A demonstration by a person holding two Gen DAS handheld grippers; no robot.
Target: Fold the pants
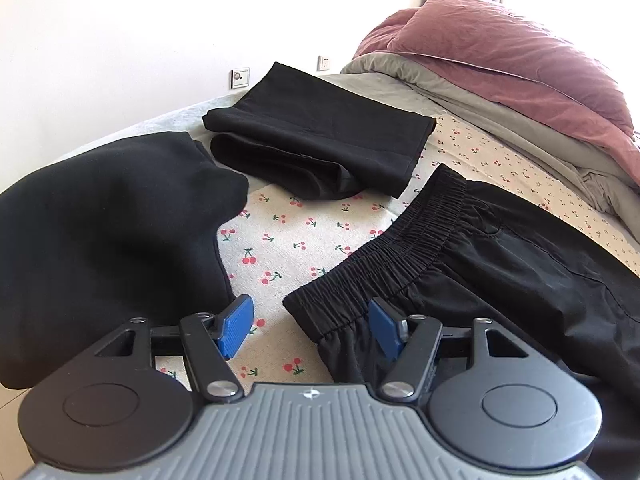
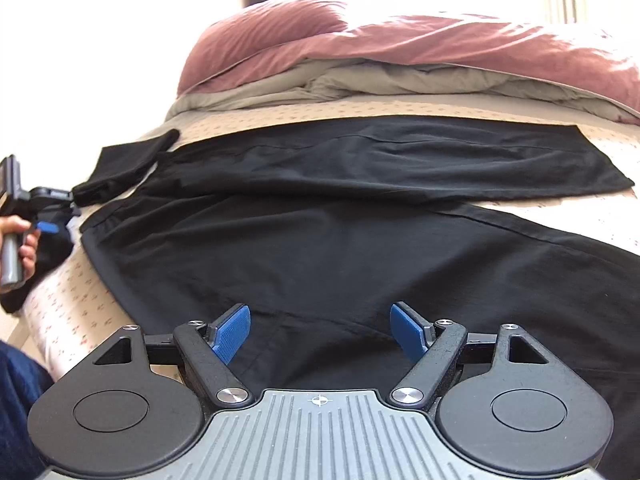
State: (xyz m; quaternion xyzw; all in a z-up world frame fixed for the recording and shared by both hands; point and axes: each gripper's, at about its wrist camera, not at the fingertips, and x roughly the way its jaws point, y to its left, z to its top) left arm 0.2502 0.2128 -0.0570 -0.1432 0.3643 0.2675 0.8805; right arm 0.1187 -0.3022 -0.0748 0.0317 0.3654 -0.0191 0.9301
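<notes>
Starting with both grippers spread wide, you should close the left gripper (image 1: 310,326) squarely on the flat black pants' (image 2: 340,248) elastic waistband (image 1: 384,256) corner on the cherry-print bed (image 1: 280,240), while the right gripper (image 2: 320,330) hovers over the legs.

Both low over bed (image 1: 304,240), sharing pants (image 2: 320,248)

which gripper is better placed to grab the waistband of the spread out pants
Left. The left gripper is open right at the elastic waistband corner. The right gripper, also open, hangs over the pants legs, far from it.
</notes>
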